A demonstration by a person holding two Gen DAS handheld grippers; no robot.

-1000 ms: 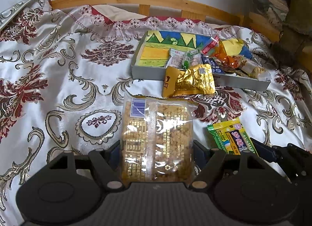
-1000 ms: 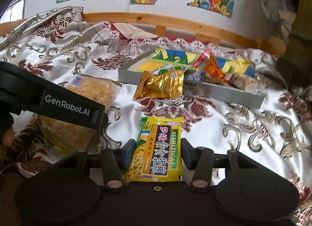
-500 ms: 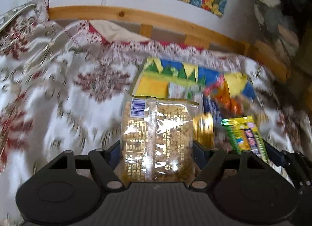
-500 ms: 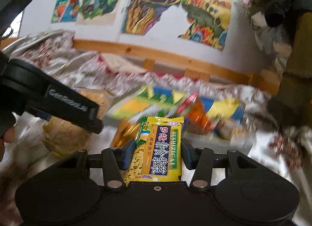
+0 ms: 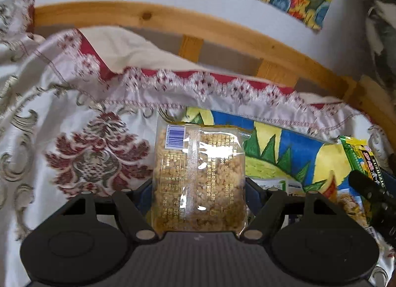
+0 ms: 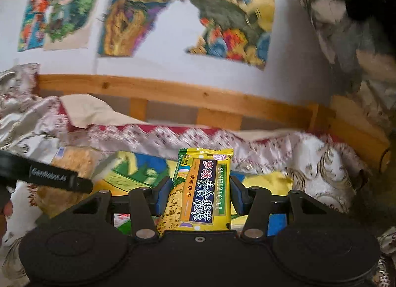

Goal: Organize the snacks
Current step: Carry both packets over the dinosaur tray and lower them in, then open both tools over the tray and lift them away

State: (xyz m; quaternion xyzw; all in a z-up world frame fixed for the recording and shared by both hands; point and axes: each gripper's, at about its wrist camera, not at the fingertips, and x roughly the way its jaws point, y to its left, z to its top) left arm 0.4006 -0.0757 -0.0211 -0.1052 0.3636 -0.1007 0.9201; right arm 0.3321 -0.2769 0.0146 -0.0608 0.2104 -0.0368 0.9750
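Observation:
My left gripper [image 5: 199,193] is shut on a clear bag of golden crumbly snack [image 5: 199,178], held up over the near left part of the colourful snack box [image 5: 292,145]. My right gripper [image 6: 201,195] is shut on a yellow-green biscuit pack [image 6: 204,188], carried above the same box [image 6: 143,170]. The biscuit pack [image 5: 363,160] and the right gripper's black body show at the right edge of the left wrist view. The clear bag [image 6: 71,163] and the left gripper's body appear at the left of the right wrist view.
The box lies on a bed with a white, red and gold patterned cover [image 5: 74,138]. A wooden bed rail [image 5: 222,29] runs behind it, under a wall with bright pictures [image 6: 232,12]. Dark fabric [image 6: 358,27] hangs at the right. A few small packets [image 5: 279,185] lie in the box.
Both grippers rose and travelled forward from the bedcover to above the box, each keeping its snack. The gold packet and the box's front wall have dropped out of view.

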